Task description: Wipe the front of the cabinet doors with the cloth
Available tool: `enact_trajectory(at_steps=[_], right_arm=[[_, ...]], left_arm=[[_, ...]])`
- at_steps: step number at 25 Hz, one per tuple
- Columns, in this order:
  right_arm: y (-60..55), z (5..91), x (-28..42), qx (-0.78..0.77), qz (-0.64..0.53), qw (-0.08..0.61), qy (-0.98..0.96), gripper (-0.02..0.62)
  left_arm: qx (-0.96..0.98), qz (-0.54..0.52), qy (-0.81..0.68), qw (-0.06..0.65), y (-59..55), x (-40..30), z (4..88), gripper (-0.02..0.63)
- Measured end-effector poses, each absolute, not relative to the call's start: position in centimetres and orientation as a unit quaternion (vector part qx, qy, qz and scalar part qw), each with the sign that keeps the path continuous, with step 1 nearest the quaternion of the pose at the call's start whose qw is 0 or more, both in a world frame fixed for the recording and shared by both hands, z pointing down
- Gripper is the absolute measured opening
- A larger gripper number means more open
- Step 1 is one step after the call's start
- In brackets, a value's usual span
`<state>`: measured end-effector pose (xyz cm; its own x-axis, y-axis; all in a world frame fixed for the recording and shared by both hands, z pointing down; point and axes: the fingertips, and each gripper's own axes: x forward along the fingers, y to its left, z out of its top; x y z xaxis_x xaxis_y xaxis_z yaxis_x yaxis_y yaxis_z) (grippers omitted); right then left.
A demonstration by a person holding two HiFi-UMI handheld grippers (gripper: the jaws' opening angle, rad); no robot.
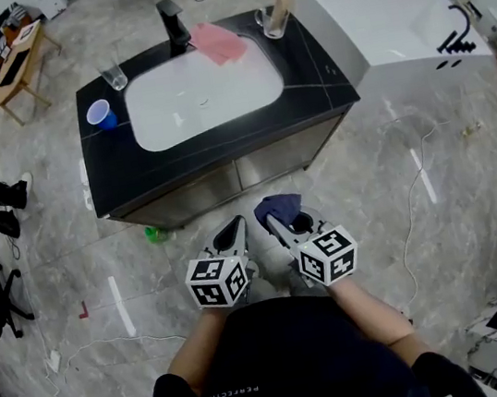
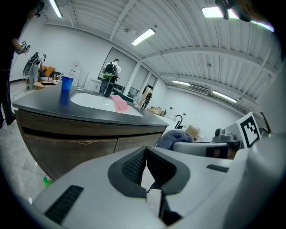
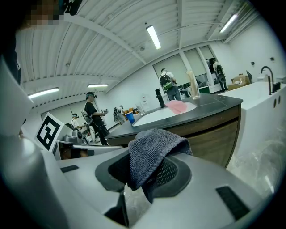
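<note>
- Floor tiles (image 1: 423, 240), grey and veined, fill the room, with loose white cables lying across them.
- Beside the vanity, on its right, a white bathtub (image 1: 389, 21) stands close.
- Ahead of the person is the vanity (image 1: 320, 60), with a black top and a white sink basin (image 1: 204, 97) sunk into it.
- Under the black top, the two cabinet doors (image 1: 253, 169) are brown, both closed and side by side, meeting at a seam near the middle.
- The left gripper (image 1: 237, 227) is held low in front of the doors, near them but not touching. In the left gripper view its jaws are pressed together with nothing between them.
- Just beside it, the right gripper (image 1: 273, 220) also points at the doors and is clear of them. Its jaws pinch the cloth.
- The cloth (image 3: 152, 154) is dark blue-grey. It is bunched over the right gripper's jaw tips, hangs down between them, and is off the doors.
- A pink rag (image 1: 219, 40) lies on the far rim of the basin.
- The black faucet (image 1: 172, 23) stands just left of the rag.
- A clear glass (image 1: 113, 76) sits on the countertop's far left corner.
- Near the glass, on the left edge, is a blue cup (image 1: 102, 115).
- A small green object (image 1: 153, 235) lies on the floor at the foot of the vanity.
</note>
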<state>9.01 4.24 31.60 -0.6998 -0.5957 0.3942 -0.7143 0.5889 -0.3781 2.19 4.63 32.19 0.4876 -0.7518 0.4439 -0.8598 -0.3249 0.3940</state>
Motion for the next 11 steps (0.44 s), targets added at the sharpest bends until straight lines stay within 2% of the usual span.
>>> enact_trajectory(at_steps=[11], right_arm=[[4.38, 32.04, 9.33, 0.364, 0.263, 0.12, -0.886, 0.12]], left_arm=[[0.81, 0.099, -0.494, 0.3, 4.76, 2.93, 32.32, 0.008]])
